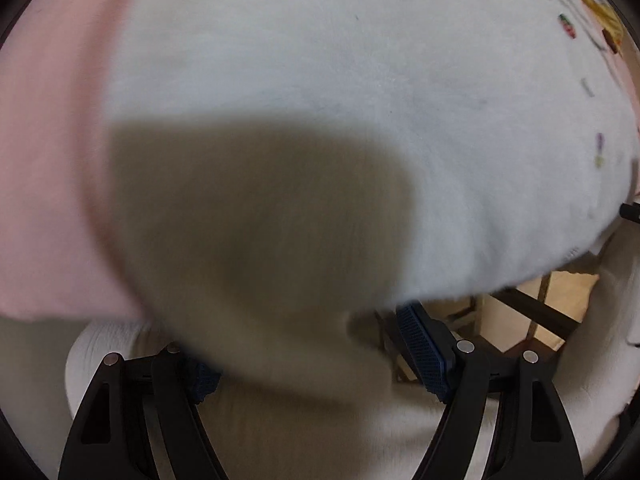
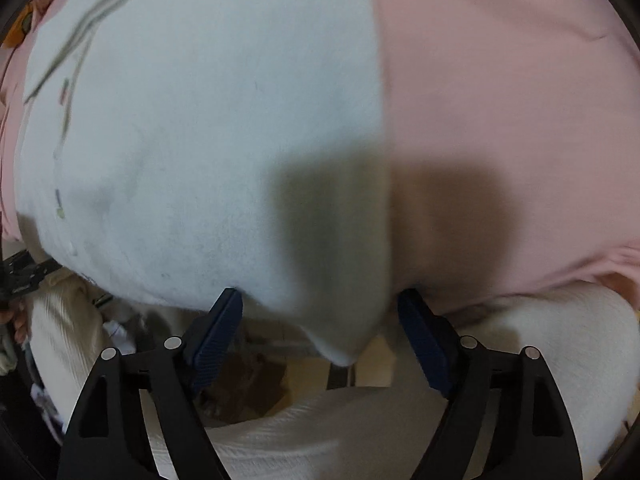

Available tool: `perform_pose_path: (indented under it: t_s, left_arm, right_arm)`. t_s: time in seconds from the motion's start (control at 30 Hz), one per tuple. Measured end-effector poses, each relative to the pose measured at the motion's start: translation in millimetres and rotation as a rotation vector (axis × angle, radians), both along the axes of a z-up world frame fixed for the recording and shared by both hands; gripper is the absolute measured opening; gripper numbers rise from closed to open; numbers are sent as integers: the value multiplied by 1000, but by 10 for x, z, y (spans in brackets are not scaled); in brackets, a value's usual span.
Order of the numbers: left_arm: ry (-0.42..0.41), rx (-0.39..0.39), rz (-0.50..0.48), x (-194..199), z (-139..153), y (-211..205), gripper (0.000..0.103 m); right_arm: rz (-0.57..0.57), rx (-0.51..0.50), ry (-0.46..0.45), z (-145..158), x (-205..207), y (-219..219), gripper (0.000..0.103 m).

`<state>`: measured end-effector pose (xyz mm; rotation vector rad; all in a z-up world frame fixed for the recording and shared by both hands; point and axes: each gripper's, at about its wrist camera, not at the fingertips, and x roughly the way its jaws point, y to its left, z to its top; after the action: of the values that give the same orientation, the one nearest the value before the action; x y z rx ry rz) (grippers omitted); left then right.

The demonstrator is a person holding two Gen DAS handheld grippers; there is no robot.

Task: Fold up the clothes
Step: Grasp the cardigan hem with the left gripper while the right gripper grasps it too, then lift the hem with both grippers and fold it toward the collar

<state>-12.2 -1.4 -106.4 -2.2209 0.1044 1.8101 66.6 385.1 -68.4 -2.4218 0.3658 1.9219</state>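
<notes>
The left gripper (image 1: pixel 316 356) is closest to us, with its two black arms spread wide and its blue pads (image 1: pixel 424 352) far apart, so it is open. A white cloth (image 1: pixel 320 100) hangs down between the pads, and its edge covers most of the left pad. The cloth lies on a pink sheet (image 1: pixel 48 160). The right gripper (image 2: pixel 320 340) is open wide too. The same white cloth (image 2: pixel 192 140) droops down in a point between its blue pads (image 2: pixel 216 336). I cannot tell if the pads touch it. The pink sheet (image 2: pixel 500 100) fills the right side of that view.
</notes>
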Motion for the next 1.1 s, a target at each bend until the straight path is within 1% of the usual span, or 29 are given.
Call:
perform_pose_path:
  t_s: [0.03, 0.1, 0.13, 0.17, 0.2, 0.23, 0.27, 0.3, 0.33, 0.37, 0.43, 0.53, 0.63, 0.77, 0.8, 0.83, 0.87, 0.9, 0.97, 1.03, 1.07, 1.1]
  left_arm:
    - [-4, 5, 1, -3, -19, 16, 77]
    - [-11, 35, 0, -3, -17, 27, 62]
    - [-14, 47, 5, 0, -8, 14, 58]
    - [-13, 46, 9, 0, 6, -8, 42]
    - [-13, 40, 15, -2, 24, -36, 23]
    - [-15, 49, 29, 6, 47, -91, 17]
    - [-20, 83, 49, 21, 79, -160, 12]
    - [-23, 118, 60, 39, 111, -208, 10]
    - [-21, 148, 66, 61, 154, -247, 10]
    - [-19, 174, 68, 83, 200, -276, 10]
    - [-8, 212, 72, 109, 299, -288, 10]
    - [16, 292, 92, 175, 516, -306, 10]
    - [51, 384, 124, 133, 763, -305, 10]
    - [82, 483, 151, -3, 1108, -298, 10]
    - [81, 490, 155, -52, 1180, -313, 11]
    - [74, 476, 150, -42, 1205, -313, 11]
    - [59, 455, 141, -29, 1185, -327, 11]
    - [46, 442, 139, -14, 1145, -323, 11]
    - [6, 400, 129, 32, 1062, -332, 11]
    - [-32, 363, 132, 105, 1001, -419, 11]
    - [-55, 353, 141, 178, 947, -512, 11]
    - [-77, 354, 150, 232, 892, -512, 11]
  right_arm:
    - [-13, -20, -26, -75, -3, 5, 81]
    - [-36, -75, -67, -192, 8, 18, 81]
    - [-39, -96, -74, -220, 14, 20, 81]
    - [-40, -111, -77, -229, 20, 21, 81]
    - [-41, -123, -76, -219, 26, 22, 76]
    - [-43, -143, -70, -195, 35, 24, 67]
    - [-47, -174, -73, -174, 58, 31, 46]
    - [-54, -204, -75, -154, 92, 46, 30]
    - [-46, -226, -65, -122, 132, 55, 24]
    - [-32, -252, -54, -81, 173, 59, 14]
    - [-30, -308, -26, 27, 235, 88, 13]
    - [-39, -411, 48, 274, 279, 133, 13]
    - [-60, -526, 153, 542, 247, 198, 13]
    - [-93, -627, 294, 854, 179, 276, 13]
    - [-100, -657, 328, 914, 150, 305, 13]
    - [-107, -686, 355, 977, 98, 334, 13]
    - [-114, -702, 374, 1050, 1, 350, 13]
    - [-118, -697, 382, 1093, -89, 371, 13]
    - [-123, -688, 379, 1087, -112, 389, 13]
    - [-122, -691, 363, 993, -55, 369, 13]
    - [-122, -693, 348, 969, -97, 335, 13]
    - [-123, -695, 337, 935, -107, 310, 13]
